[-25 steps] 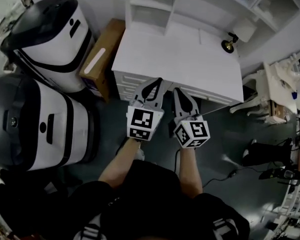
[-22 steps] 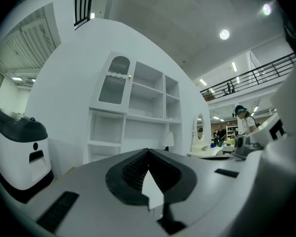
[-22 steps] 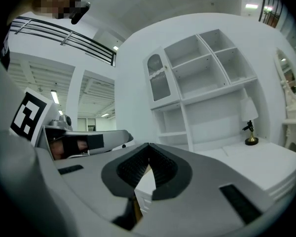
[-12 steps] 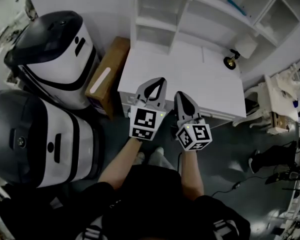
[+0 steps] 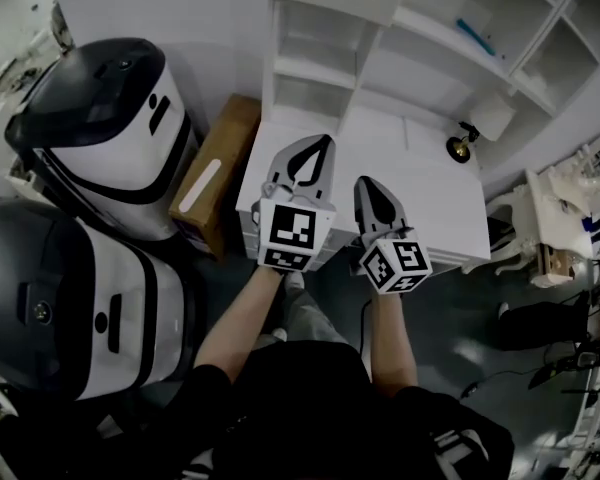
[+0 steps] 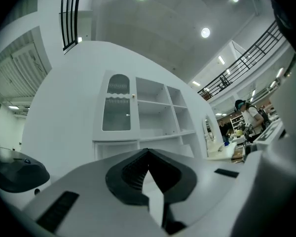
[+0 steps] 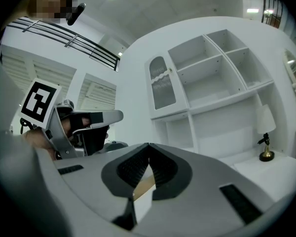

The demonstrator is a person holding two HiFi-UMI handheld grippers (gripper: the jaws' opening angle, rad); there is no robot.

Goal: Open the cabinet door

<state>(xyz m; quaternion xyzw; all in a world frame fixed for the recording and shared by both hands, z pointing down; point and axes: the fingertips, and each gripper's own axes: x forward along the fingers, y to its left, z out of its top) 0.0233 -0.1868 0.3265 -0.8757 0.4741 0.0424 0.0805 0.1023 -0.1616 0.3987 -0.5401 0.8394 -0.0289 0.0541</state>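
Door: the door was tall, upright and shut, at the left end of the shelves, above the bench's back left corner.
Knob: a small knob sat on its right edge.
Left hand-held gripper: pressed together, empty, over the bench's front left.
Right hand-held gripper: pressed together, empty, just beside it.
Way to go: the door lay ahead and higher up; the left one looked nearer.

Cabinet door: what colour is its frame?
White; the cabinet door shows best in the right gripper view.
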